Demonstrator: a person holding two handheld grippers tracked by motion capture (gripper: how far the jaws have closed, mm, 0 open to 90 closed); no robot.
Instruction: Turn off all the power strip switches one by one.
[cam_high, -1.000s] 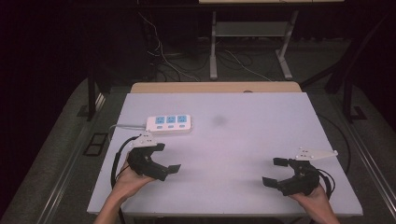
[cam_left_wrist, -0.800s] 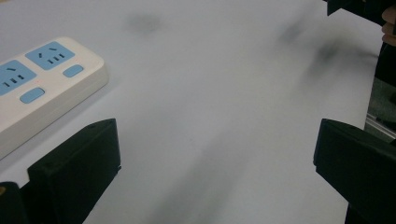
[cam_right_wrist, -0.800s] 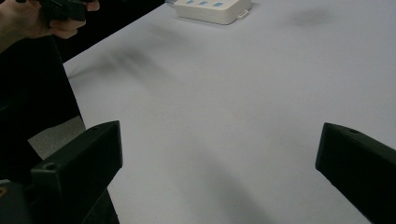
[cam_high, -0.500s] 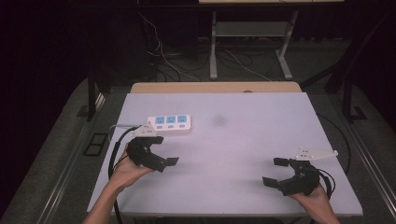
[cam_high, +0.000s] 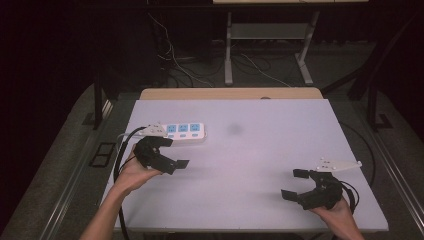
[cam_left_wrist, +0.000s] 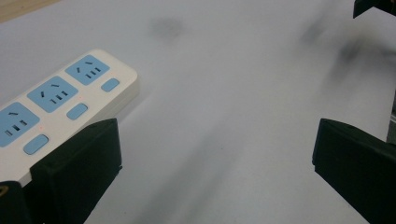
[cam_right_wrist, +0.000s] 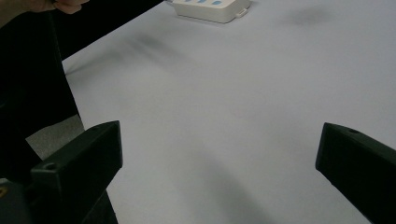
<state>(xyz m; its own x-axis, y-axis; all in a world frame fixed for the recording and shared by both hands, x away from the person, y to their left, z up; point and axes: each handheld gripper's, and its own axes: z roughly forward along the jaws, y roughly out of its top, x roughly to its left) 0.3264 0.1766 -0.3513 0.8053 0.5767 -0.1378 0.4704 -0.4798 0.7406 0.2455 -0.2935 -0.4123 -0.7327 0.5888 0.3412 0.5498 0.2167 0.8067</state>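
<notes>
The power strip (cam_high: 183, 132) lies on the table (cam_high: 260, 150) in the upper left of the high view, long axis left–right, just beyond the left gripper (cam_high: 172, 152) — jaws wide, empty; the right gripper (cam_high: 295, 184), also wide, is well apart.

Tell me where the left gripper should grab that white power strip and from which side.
Probably across its narrow width near the free end, coming down from above. The power strip lies flat with sockets up and is long, so its two long edges suit the left gripper, whose jaws stand wide open just beside it.
</notes>
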